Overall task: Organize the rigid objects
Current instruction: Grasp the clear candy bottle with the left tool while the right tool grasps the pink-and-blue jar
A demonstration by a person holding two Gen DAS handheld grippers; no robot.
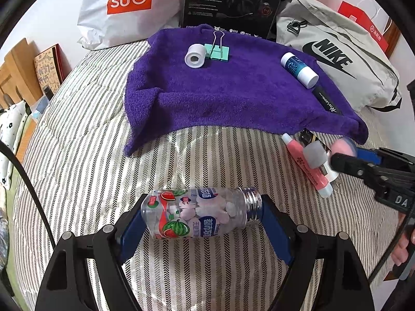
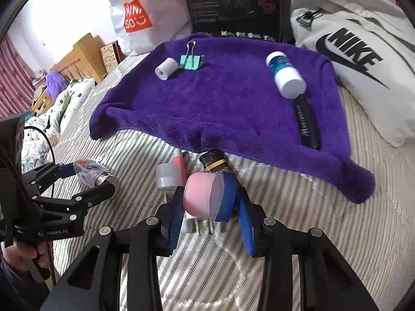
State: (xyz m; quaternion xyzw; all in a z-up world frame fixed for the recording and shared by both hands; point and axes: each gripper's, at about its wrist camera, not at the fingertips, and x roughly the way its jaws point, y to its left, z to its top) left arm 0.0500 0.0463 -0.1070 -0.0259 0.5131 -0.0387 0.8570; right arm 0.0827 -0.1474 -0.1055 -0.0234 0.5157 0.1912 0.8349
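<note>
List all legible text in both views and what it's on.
"MINI SO": white plastic bag
"NIKE": grey bag
"Horizon", roughly: black pen
"DA", cut off: right gripper body
Candy bottle, black box, pink tube: print unreadable.

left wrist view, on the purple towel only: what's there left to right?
White tape roll → green binder clip → blue-and-white bottle → black pen, all lying on the purple towel.
</note>
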